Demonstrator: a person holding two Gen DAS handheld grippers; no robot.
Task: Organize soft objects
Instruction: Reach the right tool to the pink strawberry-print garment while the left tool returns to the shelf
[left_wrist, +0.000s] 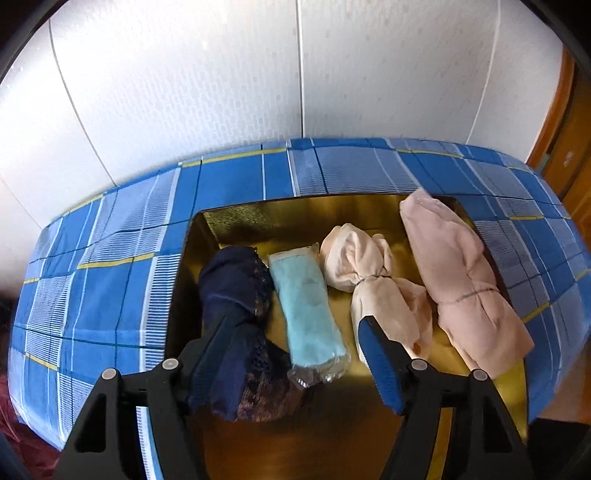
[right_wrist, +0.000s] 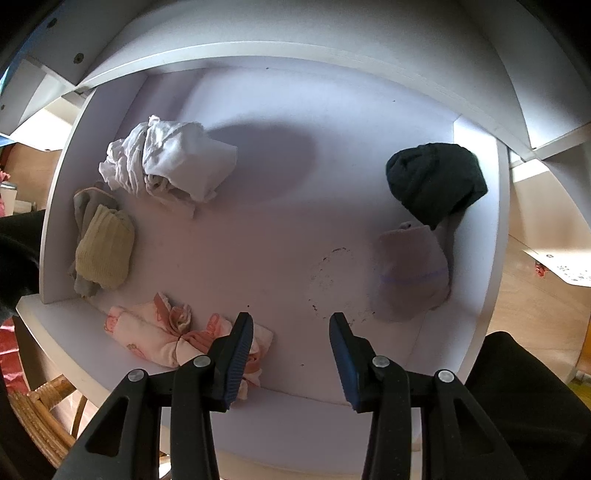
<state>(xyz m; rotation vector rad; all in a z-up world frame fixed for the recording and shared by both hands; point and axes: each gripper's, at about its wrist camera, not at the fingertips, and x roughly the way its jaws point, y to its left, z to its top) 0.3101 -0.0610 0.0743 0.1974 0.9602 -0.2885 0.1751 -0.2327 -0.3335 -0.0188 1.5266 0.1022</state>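
Four soft rolls on a glossy gold tray (left_wrist: 236, 221) — navy lace, perhaps (left_wrist: 236, 295) — both jaws open, empty.

The bedsheet (left_wrist: 110, 258) is a blue plaid with white-striped squares and thin yellow lines. The tray (left_wrist: 236, 221) on it is shiny gold. In it lie a navy lace roll (left_wrist: 236, 295), a pale turquoise pack (left_wrist: 306, 306), a cream bundle (left_wrist: 369, 273) and a pink bundle (left_wrist: 458, 273). The drawer (right_wrist: 258, 240) is white inside; it holds a white cloth (right_wrist: 173, 162), a yellow ribbed sock (right_wrist: 105, 254), a pink printed bundle (right_wrist: 155, 336), a black bundle (right_wrist: 436, 181) and a grey pouch (right_wrist: 410, 277) with a purple line.
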